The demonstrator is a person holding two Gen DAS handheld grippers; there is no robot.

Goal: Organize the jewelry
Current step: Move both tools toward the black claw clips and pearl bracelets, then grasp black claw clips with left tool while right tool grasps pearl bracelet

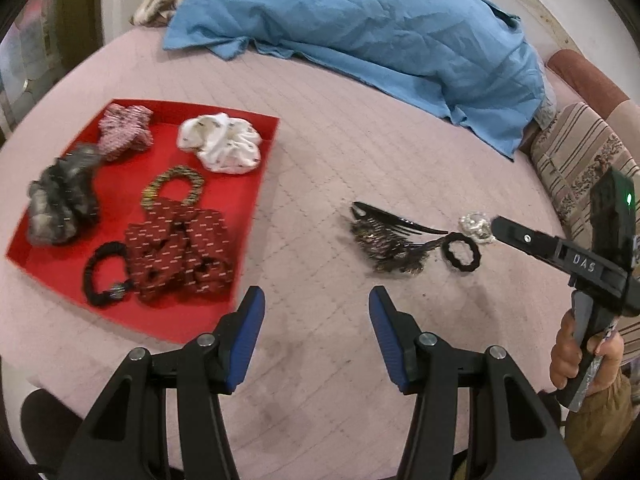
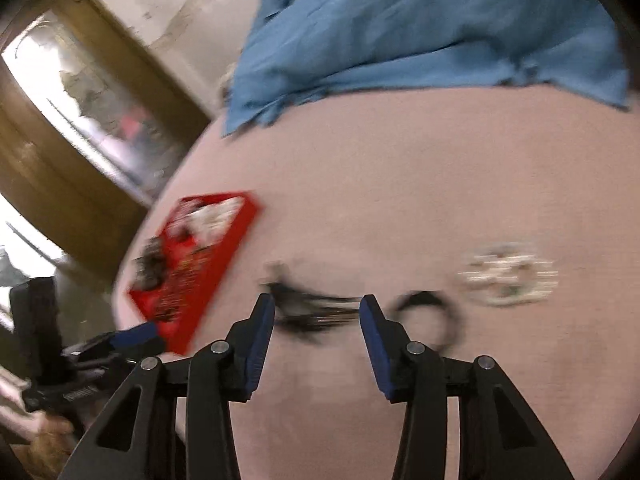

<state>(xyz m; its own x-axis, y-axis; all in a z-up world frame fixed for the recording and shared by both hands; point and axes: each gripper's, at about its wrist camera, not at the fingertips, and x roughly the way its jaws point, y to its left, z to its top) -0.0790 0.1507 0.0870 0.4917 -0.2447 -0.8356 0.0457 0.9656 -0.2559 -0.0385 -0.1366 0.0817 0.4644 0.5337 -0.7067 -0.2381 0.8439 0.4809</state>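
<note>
A red tray (image 1: 120, 184) on the pink bed cover holds several scrunchies and hair ties, among them a white scrunchie (image 1: 220, 142) and a dark red one (image 1: 180, 252). Loose on the cover to the right lie a dark hair comb clip (image 1: 384, 240), a black hair tie (image 1: 461, 257) and a silver beaded piece (image 1: 476, 226). My left gripper (image 1: 316, 312) is open and empty, between tray and clip. My right gripper (image 2: 318, 320) is open and empty, hovering just short of the clip (image 2: 308, 312), with the black tie (image 2: 432, 320) and silver piece (image 2: 508, 276) to its right. The right wrist view is blurred.
A crumpled blue cloth (image 1: 380, 28) covers the far side of the bed. A striped cushion (image 1: 580, 168) lies at the right edge. A wooden-framed window or door (image 2: 80, 112) stands beyond the bed's left side. The tray also shows in the right wrist view (image 2: 200, 264).
</note>
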